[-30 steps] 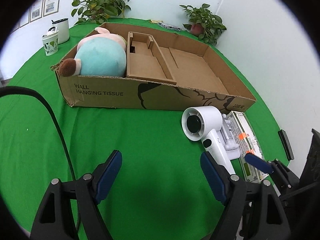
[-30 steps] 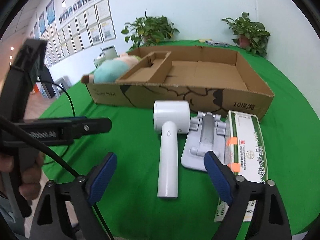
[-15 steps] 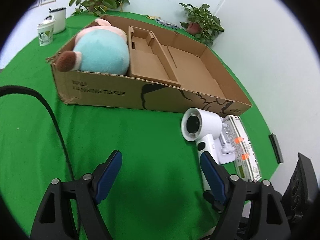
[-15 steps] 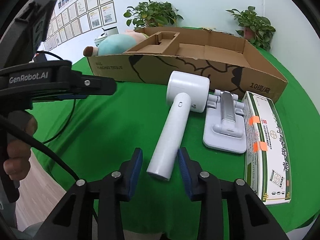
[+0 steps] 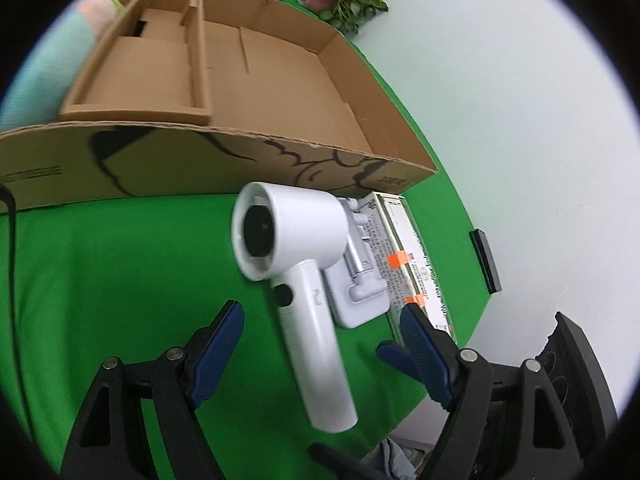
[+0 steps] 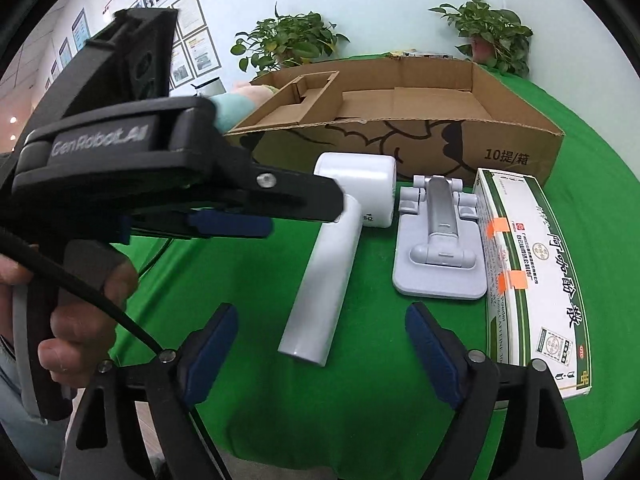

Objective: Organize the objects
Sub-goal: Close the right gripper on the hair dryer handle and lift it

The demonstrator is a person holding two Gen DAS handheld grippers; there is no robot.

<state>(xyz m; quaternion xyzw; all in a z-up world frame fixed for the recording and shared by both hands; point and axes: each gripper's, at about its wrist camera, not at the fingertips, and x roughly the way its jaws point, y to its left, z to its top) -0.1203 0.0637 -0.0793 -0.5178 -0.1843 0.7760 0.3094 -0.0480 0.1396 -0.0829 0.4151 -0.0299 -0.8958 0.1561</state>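
1. Hair dryer [image 6: 336, 248] lies on the green table [image 6: 248, 288] at the frame's centre in the right wrist view, round head toward the cardboard box [image 6: 516, 148], handle pointing at the camera.
2. At far left of that view the left gripper [image 5: 320, 344] reaches in; its own camera shows its blue pads spread wide on either side of the handle, gripping nothing.
3. The right gripper [image 6: 320, 336] is wide open too, with the handle's end between its pads, untouched.
4. Right of the dryer sits a white folding stand [image 6: 438, 248], then a green-and-white carton [image 6: 532, 276] just beside it.
5. Upper left, a plush toy [image 6: 236, 100] rests in the box.
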